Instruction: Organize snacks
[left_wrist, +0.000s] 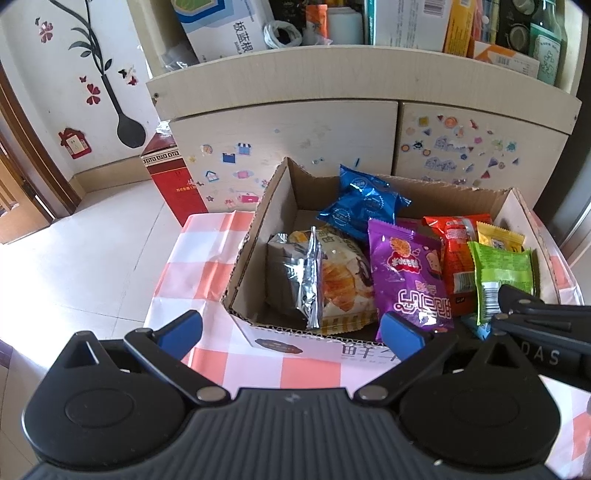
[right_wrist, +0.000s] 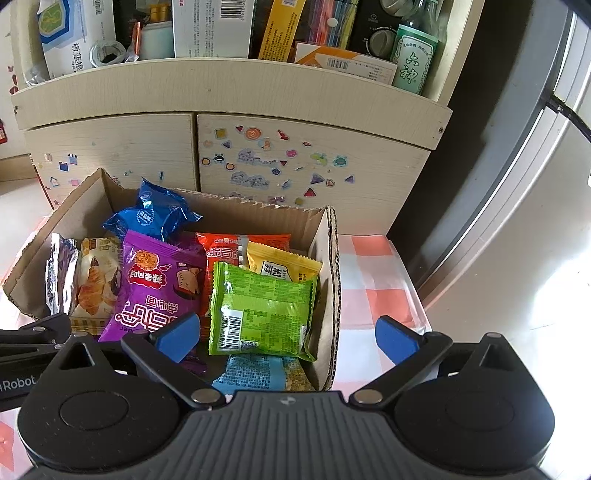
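A cardboard box (left_wrist: 251, 236) (right_wrist: 330, 258) on the checked tablecloth holds several snack packs: a blue pack (left_wrist: 364, 201) (right_wrist: 155, 216), a croissant pack (left_wrist: 332, 280) (right_wrist: 96, 288), a purple pack (left_wrist: 410, 273) (right_wrist: 159, 284), an orange pack (left_wrist: 456, 243) (right_wrist: 225, 245), a yellow pack (left_wrist: 498, 236) (right_wrist: 280, 267), a green pack (left_wrist: 504, 273) (right_wrist: 262, 310) and a light blue pack (right_wrist: 258, 373). My left gripper (left_wrist: 291, 330) is open and empty at the box's near wall. My right gripper (right_wrist: 288, 336) is open and empty over the box's near right corner; it also shows in the left wrist view (left_wrist: 532, 310).
The checked tablecloth (left_wrist: 207, 254) (right_wrist: 373, 280) covers a small table. Behind stands a stickered cabinet (left_wrist: 332, 129) (right_wrist: 295, 147) with a cluttered shelf. A red carton (left_wrist: 171, 177) stands on the floor at the left. A metallic fridge (right_wrist: 517, 221) is at the right.
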